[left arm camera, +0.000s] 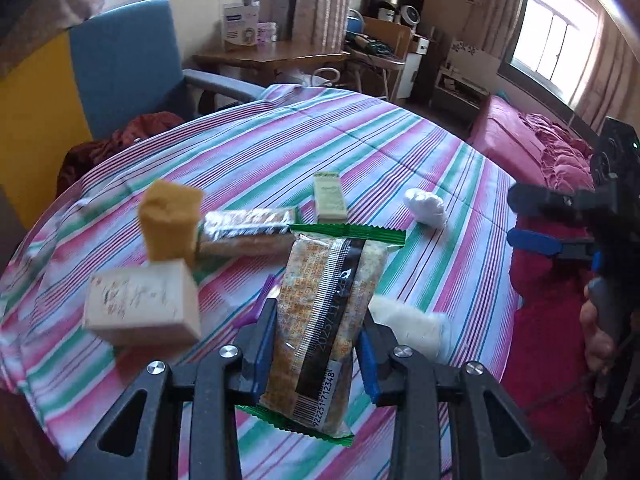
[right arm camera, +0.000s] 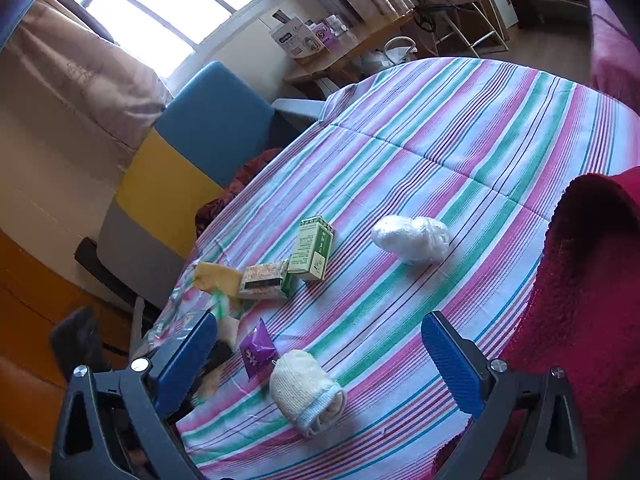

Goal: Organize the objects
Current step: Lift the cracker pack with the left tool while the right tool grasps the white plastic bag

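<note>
Left hand-held gripper [left arm camera: 316, 344] clamps snack packet [left arm camera: 324, 320] above striped tablecloth [left arm camera: 360, 152].

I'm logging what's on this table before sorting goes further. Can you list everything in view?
snack packet: 1, orange-speckled with green ends, held above the table in the left gripper
foil-wrapped bar: 1, silver and tan, left part of the table
green box: 1, green and cream, mid table beside the bar
yellow sponge: 1, at the bar's left end
cream block: 1, near left edge
white plastic bundle: 1, mid table, apart from the rest
knitted cloth roll: 1, cream with pale blue edge, near side
purple sachet: 1, beside the cloth roll
tablecloth: 1, pink, green and white stripes
red fabric: right edge
left gripper: shut on the packet
right gripper: open, empty
</note>
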The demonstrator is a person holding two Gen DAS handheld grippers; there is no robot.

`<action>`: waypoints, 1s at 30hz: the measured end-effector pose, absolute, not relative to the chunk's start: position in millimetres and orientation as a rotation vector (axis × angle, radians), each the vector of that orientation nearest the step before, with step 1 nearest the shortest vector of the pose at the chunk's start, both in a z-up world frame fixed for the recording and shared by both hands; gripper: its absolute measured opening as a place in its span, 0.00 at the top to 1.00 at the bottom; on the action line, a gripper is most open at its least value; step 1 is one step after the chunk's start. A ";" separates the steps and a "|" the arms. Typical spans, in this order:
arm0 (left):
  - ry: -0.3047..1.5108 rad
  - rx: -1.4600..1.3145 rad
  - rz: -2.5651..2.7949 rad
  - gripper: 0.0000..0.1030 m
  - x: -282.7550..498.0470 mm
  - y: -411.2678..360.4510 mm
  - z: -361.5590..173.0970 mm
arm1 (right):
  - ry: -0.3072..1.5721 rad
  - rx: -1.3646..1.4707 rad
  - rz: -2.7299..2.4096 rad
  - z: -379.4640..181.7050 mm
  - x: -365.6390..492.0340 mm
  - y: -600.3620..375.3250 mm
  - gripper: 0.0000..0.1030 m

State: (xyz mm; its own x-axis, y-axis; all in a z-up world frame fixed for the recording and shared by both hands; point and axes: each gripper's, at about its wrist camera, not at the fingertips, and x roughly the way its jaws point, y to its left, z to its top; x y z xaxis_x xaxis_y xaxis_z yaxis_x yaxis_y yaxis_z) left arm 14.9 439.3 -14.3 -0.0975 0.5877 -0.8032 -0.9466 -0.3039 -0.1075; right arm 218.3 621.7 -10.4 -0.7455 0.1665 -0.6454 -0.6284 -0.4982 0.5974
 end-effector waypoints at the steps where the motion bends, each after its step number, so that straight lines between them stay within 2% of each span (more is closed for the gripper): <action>1: 0.537 -0.960 1.703 0.65 13.2 430.0 -21.1 | 1.198 -0.739 2.251 -11.4 216.5 621.4 0.00; 7: 0.567 -1.126 1.813 0.65 32.2 355.2 -66.9 | 1.188 -0.941 2.204 -21.0 195.1 630.0 0.00; 10: 0.590 -1.192 1.832 0.65 33.0 341.7 -89.0 | 1.049 -1.023 2.178 -18.8 181.5 639.6 0.00; 15: 0.571 -1.162 1.848 0.65 30.6 341.2 -94.4 | 0.775 -1.192 2.099 -19.4 151.7 663.7 0.01; 17: 0.550 -1.170 1.850 0.65 26.7 340.4 -95.8 | 0.662 -1.260 2.046 -22.0 140.1 674.0 0.05; 20: 0.510 -1.191 1.845 0.65 21.4 341.1 -92.9 | 0.628 -1.339 2.010 -32.6 126.0 688.2 0.14; 24: 0.474 -1.206 1.840 0.65 18.5 344.1 -91.6 | 0.606 -1.404 1.964 -51.4 111.9 700.7 0.15; 26: 0.463 -1.214 1.841 0.65 17.5 344.2 -90.8 | 0.627 -1.417 1.962 -64.8 107.4 703.7 0.23; 27: 0.460 -1.217 1.844 0.65 17.2 344.8 -90.7 | 0.630 -1.419 1.941 -71.2 106.5 705.2 0.45; 29: 0.469 -1.212 1.844 0.65 17.7 345.0 -90.3 | 0.593 -1.401 1.910 -74.5 107.3 705.6 0.59; 30: 0.476 -1.201 1.846 0.65 18.6 345.1 -90.3 | 0.606 -1.383 1.931 -71.8 108.4 704.3 0.62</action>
